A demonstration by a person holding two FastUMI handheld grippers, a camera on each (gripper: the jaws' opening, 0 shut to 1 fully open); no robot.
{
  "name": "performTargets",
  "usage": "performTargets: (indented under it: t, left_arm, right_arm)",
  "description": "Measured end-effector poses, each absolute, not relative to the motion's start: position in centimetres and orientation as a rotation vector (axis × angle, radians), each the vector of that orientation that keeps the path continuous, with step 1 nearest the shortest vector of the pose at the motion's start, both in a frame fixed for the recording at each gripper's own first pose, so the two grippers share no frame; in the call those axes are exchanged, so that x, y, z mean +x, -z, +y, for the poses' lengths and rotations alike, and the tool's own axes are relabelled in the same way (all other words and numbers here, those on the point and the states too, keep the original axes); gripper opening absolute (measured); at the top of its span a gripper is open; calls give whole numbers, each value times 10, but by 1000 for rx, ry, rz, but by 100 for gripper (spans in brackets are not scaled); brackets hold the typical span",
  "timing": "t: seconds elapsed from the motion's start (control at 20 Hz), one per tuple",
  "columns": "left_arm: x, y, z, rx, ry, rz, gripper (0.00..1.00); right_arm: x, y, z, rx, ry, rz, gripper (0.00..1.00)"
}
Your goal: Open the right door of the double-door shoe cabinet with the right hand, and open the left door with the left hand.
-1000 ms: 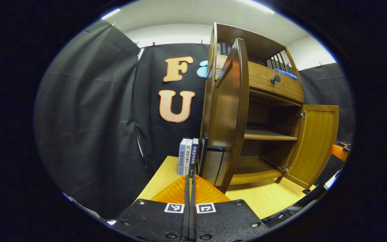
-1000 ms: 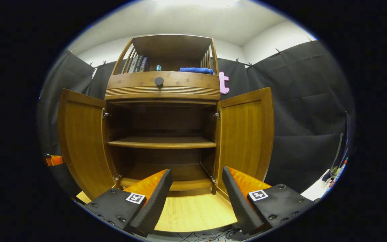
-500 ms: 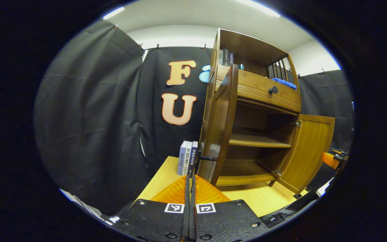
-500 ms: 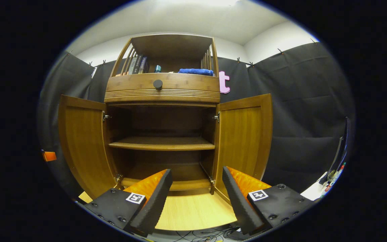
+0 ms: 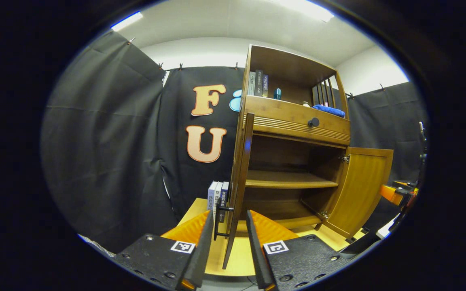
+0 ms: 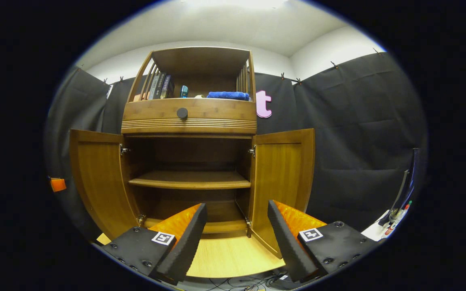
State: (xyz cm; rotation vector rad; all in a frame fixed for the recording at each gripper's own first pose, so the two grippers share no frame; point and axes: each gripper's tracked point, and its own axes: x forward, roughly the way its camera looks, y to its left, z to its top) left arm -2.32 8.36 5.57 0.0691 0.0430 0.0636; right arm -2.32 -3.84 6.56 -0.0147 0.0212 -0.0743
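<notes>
Left gripper view: our left gripper (image 5: 228, 250), pinched together a moment ago, is now standing parted, its fingers (image 5: 199, 246) flanking the dark handle (image 5: 219, 217) and edge of the left door (image 5: 239, 190) without gripping them. Both doors of the shoe cabinet (image 6: 188, 121) are hanging wide open. Our right gripper (image 6: 237, 238) is staying spread and holding nothing, before the right door (image 6: 281, 182). Books (image 5: 216, 198) are standing beside the cabinet on the table (image 6: 233, 254).
</notes>
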Motion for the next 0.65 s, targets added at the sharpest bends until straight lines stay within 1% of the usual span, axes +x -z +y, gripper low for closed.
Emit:
performTargets:
  t: [0.05, 0.1, 0.15, 0.2, 0.25, 0.3, 0.35, 0.45, 0.5, 0.55, 0.6, 0.65]
  left_arm:
    - [-25, -60, 82, 66, -64, 38, 54]
    - [-25, -65, 81, 66, -68, 32, 49]
    - [-26, -69, 82, 68, -73, 27, 55]
    - [-28, -71, 83, 68, -78, 21, 58]
    - [-29, -75, 83, 67, -84, 15, 65]
    - [-29, -75, 84, 68, -90, 15, 72]
    - [-31, -75, 85, 73, -95, 16, 70]
    - [-32, -74, 87, 75, -98, 20, 70]
    - [-32, -73, 87, 74, -100, 24, 70]
    - [-32, -73, 86, 72, -99, 26, 75]
    - [-31, -71, 86, 67, -97, 29, 70]
    - [-31, -71, 85, 62, -94, 32, 71]
  right_arm:
    - [-24, -69, -39, -16, 73, 17, 96]
    - [-25, -72, -40, -15, 74, 13, 89]
    - [-26, -74, -41, -12, 74, 10, 89]
    - [-27, -75, -42, -10, 74, 7, 96]
    - [-27, -76, -42, -11, 75, 5, 89]
    - [-27, -76, -43, -11, 76, 4, 100]
    - [-29, -76, -43, -12, 77, 3, 100]
    - [-31, -76, -44, -16, 78, 2, 100]
    - [-32, -75, -44, -18, 78, 3, 97]
    - [-33, -75, -44, -19, 80, 3, 94]
    - [-35, -75, -45, -20, 82, 2, 92]
    - [-36, -75, -45, -22, 83, 1, 89]
